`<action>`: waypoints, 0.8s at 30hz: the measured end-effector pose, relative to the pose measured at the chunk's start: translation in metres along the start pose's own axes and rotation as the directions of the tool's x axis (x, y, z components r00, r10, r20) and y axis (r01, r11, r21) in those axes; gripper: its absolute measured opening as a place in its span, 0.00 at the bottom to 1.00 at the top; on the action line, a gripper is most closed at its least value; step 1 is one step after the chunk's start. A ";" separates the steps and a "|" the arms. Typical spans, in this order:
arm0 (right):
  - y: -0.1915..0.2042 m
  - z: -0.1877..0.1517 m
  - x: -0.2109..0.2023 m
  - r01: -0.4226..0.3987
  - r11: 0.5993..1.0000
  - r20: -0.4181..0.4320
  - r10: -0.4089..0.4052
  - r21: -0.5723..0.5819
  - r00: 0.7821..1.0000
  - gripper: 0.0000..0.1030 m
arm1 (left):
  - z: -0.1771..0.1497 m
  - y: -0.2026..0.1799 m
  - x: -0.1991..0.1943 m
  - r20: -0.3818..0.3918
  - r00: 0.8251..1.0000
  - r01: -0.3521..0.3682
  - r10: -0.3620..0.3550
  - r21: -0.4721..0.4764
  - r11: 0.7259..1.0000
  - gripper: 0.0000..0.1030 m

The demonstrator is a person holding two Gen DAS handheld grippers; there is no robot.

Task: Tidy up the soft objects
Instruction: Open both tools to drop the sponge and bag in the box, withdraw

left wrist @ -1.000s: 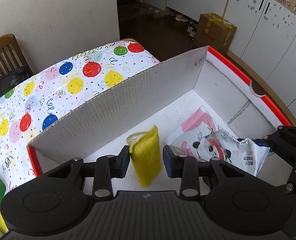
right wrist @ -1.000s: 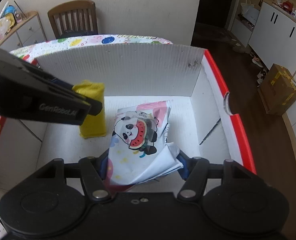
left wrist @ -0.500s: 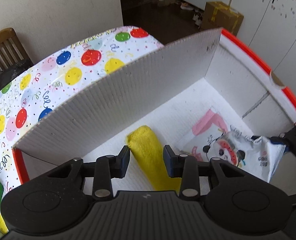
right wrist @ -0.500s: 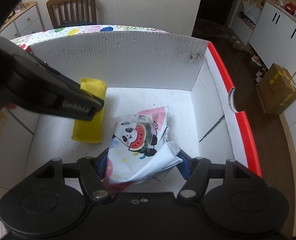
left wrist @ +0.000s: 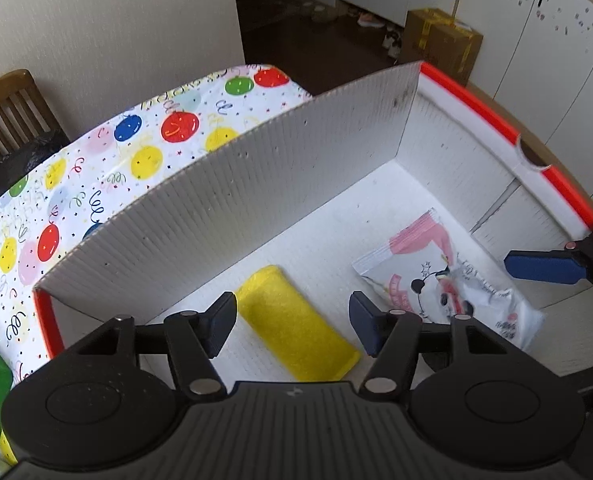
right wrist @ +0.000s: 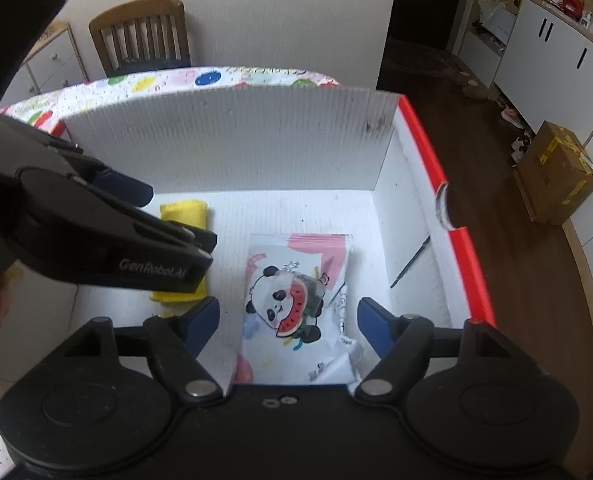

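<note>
Whereas a second ago my left gripper (left wrist: 292, 324) clamped the yellow pad (left wrist: 296, 324) upright, it now lies flat on the box (right wrist: 232, 140) floor, long axis running from me toward the far wall. Both sets of jaws are opening, touching nothing. My right gripper (right wrist: 288, 320) straddles the panda pouch (right wrist: 296, 300), likewise flat.

1. "GenRobot.AI" stood in pale letters along the side of the left gripper (right wrist: 168, 240), seen from the right wrist view.
2. Small print on the panda pouch (right wrist: 296, 308) was too small to read.
</note>
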State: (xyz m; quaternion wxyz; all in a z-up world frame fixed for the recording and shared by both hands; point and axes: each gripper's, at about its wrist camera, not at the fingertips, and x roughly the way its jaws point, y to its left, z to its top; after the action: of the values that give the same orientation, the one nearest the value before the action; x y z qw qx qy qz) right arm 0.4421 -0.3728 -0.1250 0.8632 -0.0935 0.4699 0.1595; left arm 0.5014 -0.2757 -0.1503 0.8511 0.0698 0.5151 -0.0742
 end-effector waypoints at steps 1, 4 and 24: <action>-0.001 0.000 -0.002 -0.005 1.000 0.005 0.005 0.011 1.000 0.73 | -0.001 0.000 -0.003 0.007 1.000 0.003 -0.003 -0.004 1.000 0.60; -0.003 0.001 -0.012 -0.021 0.999 0.021 0.020 0.041 1.000 0.75 | -0.003 0.002 -0.016 0.032 0.999 0.015 -0.015 -0.014 1.000 0.60; 0.034 -0.008 -0.106 -0.072 0.995 0.182 0.058 0.069 0.981 0.82 | -0.047 0.041 -0.137 0.264 0.964 0.057 -0.041 -0.053 0.997 0.60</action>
State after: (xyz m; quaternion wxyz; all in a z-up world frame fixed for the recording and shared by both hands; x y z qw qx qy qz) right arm 0.3696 -0.3636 -0.0407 0.8993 -0.0309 0.3983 0.1777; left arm 0.4059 -0.2190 -0.0481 0.9115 0.0212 0.4012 -0.0884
